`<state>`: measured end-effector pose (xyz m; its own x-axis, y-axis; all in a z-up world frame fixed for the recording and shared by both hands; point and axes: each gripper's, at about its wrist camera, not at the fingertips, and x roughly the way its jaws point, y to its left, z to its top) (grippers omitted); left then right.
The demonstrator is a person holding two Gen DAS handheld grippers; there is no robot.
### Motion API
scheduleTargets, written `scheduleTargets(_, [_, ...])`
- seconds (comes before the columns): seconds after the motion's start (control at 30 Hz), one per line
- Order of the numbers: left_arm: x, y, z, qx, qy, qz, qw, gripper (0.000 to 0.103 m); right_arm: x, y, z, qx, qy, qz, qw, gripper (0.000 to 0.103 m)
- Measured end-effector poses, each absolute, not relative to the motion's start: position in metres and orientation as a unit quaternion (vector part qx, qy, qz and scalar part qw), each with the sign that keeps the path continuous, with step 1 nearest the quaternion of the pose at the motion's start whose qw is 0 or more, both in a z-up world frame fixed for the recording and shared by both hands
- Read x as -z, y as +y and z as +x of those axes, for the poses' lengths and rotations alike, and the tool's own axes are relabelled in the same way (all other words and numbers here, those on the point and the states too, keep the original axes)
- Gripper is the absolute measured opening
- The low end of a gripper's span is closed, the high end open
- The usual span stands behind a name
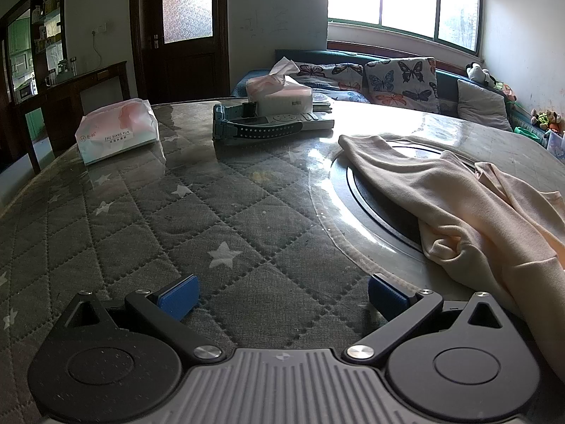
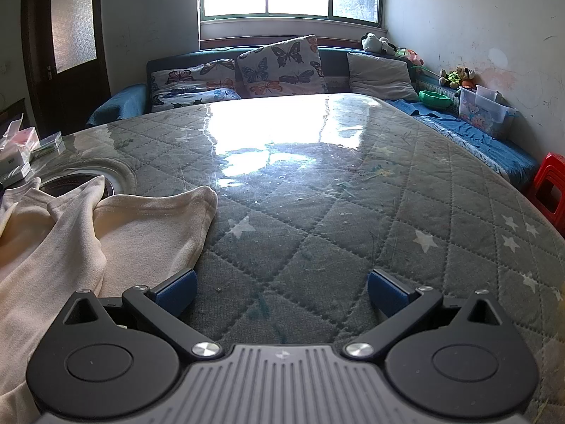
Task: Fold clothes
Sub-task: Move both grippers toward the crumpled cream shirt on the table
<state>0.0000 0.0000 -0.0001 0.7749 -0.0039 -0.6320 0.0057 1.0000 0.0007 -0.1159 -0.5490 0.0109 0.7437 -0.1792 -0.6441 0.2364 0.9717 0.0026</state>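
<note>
A cream garment (image 1: 469, 212) lies crumpled on the grey quilted table (image 1: 197, 226), at the right of the left wrist view. It also shows at the left of the right wrist view (image 2: 106, 226). My left gripper (image 1: 282, 296) is open and empty, low over the table, with the garment just right of its right finger. My right gripper (image 2: 282, 293) is open and empty, with the garment's edge beside its left finger. The part of the garment beneath the grippers is hidden.
A round inset (image 1: 374, 208) in the table lies partly under the garment. Two tissue packs (image 1: 116, 130) (image 1: 279, 92) and a remote (image 1: 293, 122) sit at the far side. A sofa with butterfly pillows (image 2: 282, 67) stands behind. A red stool (image 2: 549, 187) is at right.
</note>
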Motion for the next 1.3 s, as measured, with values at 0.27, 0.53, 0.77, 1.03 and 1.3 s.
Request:
scheduleTargets(0.27, [0.001, 0.0, 0.0, 0.002, 0.336, 0.003, 0.942, 0.103, -0.011, -0.548, -0.116, 0.112, 0.34, 0.04, 0.933, 0.103])
scheduleTargets(0.53, [0.0, -0.001, 0.001, -0.003, 0.339, 0.001, 0.941, 0.103, -0.012, -0.544, -0.118, 0.112, 0.341, 0.041, 0.932, 0.103])
scheduleTargets(0.77, [-0.004, -0.009, -0.01, -0.014, 0.352, -0.009, 0.936, 0.103, -0.01, -0.548, -0.115, 0.111, 0.342, 0.043, 0.932, 0.103])
scheduleTargets(1.03, [-0.008, -0.021, -0.029, -0.013, 0.366, -0.012, 0.931, 0.103, -0.012, -0.547, -0.119, 0.105, 0.345, 0.041, 0.932, 0.103])
scheduleTargets(1.3, [-0.013, -0.034, -0.045, 0.001, 0.368, -0.014, 0.93, 0.103, -0.02, -0.538, -0.148, 0.068, 0.336, 0.03, 0.939, 0.103])
